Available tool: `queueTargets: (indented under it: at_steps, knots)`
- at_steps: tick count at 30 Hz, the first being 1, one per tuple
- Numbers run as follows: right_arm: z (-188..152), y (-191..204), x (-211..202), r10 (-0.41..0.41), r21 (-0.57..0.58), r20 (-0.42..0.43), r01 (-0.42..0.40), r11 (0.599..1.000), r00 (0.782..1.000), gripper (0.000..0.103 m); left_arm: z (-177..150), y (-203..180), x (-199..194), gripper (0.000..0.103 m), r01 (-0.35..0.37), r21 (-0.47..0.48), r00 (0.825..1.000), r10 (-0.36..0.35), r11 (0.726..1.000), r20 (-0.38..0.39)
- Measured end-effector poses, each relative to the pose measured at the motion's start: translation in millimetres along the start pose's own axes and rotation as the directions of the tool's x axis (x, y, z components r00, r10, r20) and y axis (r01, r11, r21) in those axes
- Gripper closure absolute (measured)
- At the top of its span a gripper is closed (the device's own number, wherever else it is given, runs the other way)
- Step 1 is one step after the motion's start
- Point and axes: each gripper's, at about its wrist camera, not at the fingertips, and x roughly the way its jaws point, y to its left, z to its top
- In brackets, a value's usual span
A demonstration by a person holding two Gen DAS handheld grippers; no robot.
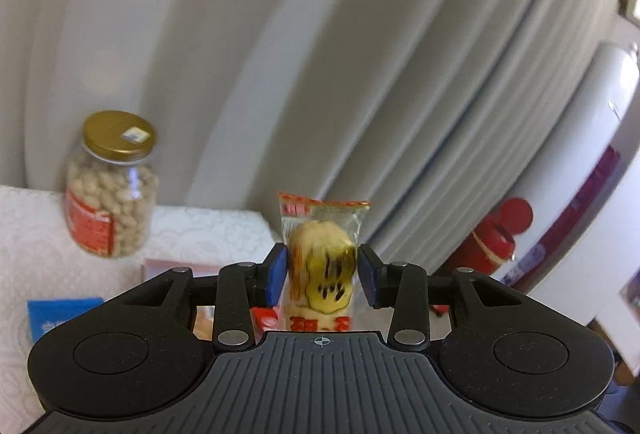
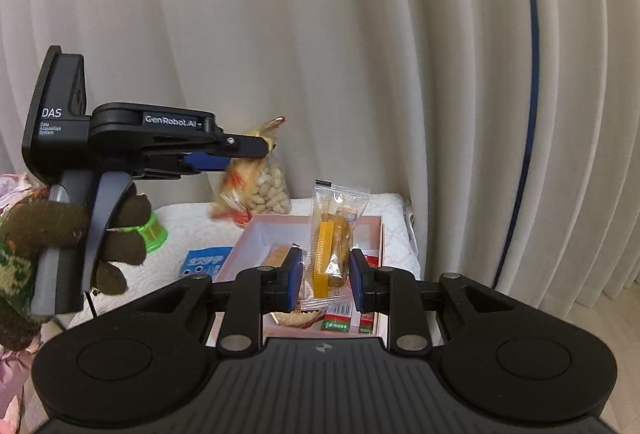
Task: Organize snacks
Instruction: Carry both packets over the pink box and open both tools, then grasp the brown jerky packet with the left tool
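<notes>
Holding two snacks clear of the counter [image 2: 180,218], I read the scene as follows. The left gripper [image 1: 323,270] pinches an upright rice-cracker packet [image 1: 320,258] between its blue pads [image 1: 277,274]. The right gripper [image 2: 325,274], pressed onto its load, pinches a clear pastry packet [image 2: 334,242], also upright. Below and beyond it, the pink box [image 2: 256,234] sits on the counter with several wrapped snacks inside. In the left wrist view a peanut jar [image 1: 112,186] with a gold lid stands far left. A blue packet [image 2: 204,260] lies just left of the box. A gloved hand [image 2: 60,234] grips the left handle.
</notes>
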Motion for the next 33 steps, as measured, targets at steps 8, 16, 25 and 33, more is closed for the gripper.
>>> queueTargets:
  at_steps: [8, 16, 25, 33]
  knots:
    - [44, -6, 98, 0.004, 0.066, -0.11, 0.003, 0.998, 0.994, 0.078, 9, 47, -30, 0.061, -0.011, 0.009, 0.999, 0.011, 1.0, -0.041]
    - [27, 2, 143, 0.031, 0.081, -0.224, -0.013, 0.997, 0.974, 0.045, -7, 104, -40, 0.061, -0.099, -0.081, 0.994, 0.094, 0.992, -0.061]
    - [12, 8, 140, 0.023, 0.043, -0.244, -0.013, 0.999, 0.97, 0.04, -51, 158, -37, 0.061, -0.248, -0.107, 0.957, 0.227, 0.963, -0.181]
    - [-26, 41, 129, 0.071, -0.041, -0.307, -0.088, 0.995, 0.949, 0.039, -91, 143, -27, 0.061, -0.266, 0.133, 0.917, 0.293, 0.955, -0.27]
